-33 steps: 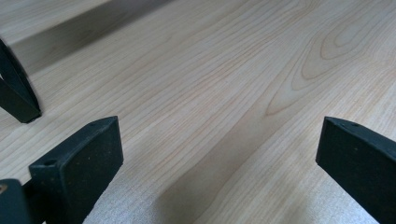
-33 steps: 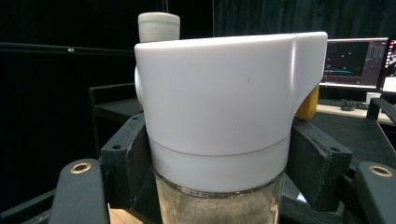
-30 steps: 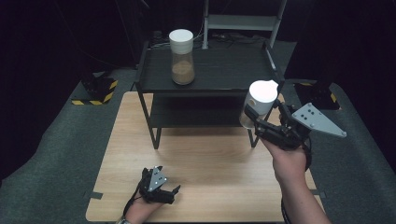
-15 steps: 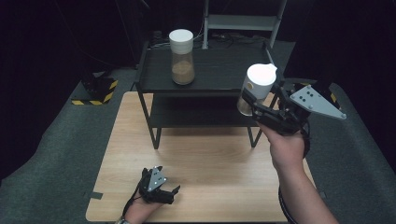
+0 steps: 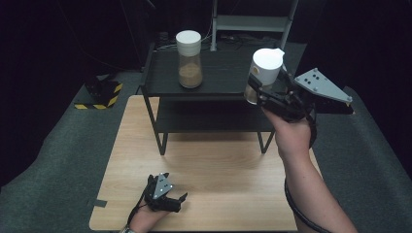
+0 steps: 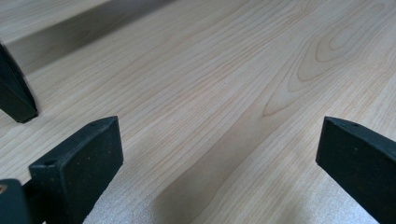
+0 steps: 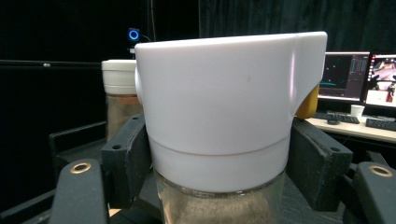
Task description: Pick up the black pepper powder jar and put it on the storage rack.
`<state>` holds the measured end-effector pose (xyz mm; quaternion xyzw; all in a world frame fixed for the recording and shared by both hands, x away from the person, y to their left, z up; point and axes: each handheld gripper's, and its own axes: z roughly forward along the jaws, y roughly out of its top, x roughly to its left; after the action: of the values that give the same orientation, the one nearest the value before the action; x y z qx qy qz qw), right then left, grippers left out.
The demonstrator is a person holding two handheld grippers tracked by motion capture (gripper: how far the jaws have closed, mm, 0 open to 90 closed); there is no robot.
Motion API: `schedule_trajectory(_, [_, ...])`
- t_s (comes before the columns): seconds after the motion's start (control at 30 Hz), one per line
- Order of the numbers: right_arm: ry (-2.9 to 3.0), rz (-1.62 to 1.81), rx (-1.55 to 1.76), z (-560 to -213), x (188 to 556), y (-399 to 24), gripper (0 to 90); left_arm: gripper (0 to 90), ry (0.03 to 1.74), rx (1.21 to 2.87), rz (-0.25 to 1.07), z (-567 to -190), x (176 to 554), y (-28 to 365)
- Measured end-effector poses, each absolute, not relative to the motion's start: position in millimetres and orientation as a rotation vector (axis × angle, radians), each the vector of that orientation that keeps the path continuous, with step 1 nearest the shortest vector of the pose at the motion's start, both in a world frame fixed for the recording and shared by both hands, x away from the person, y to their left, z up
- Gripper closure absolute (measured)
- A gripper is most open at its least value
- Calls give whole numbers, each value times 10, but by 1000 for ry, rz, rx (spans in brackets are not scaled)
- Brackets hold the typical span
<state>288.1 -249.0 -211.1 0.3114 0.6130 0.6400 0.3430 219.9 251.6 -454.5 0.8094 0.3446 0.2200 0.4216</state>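
Note:
My right gripper (image 5: 256, 93) is shut on a clear jar (image 5: 265, 68) with a white spouted lid and tan granules inside. It holds the jar in the air at the right front corner of the black shelf unit (image 5: 223, 80). In the right gripper view the pads (image 7: 125, 161) press both sides of the jar (image 7: 219, 121) just below its lid. A second, similar jar (image 5: 189, 59) stands upright on the shelf's top, left of centre, and the right gripper view has that jar (image 7: 119, 100) behind the held one. My left gripper (image 5: 176, 199) rests open on the wooden table (image 5: 218, 160) near its front edge, with only bare wood between the jaws (image 6: 219, 154).
The shelf unit has a lower level and thin legs standing on the table's far half. A yellow-and-black striped object (image 5: 99, 94) lies on the grey floor at left. A metal frame (image 5: 252, 22) rises behind the shelf. Lit monitors (image 7: 357, 77) stand far off.
My right gripper has risen with the jar and drifted slightly left, toward the shelf top's right edge. The left gripper has stayed put on the table.

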Motion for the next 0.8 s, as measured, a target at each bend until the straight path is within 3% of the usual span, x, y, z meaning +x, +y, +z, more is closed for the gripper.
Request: schedule_trajectory(0.8, [1605,1626,884,-2022,3394,-2230,292,10,868,2010,539,-4556,2201,2548])
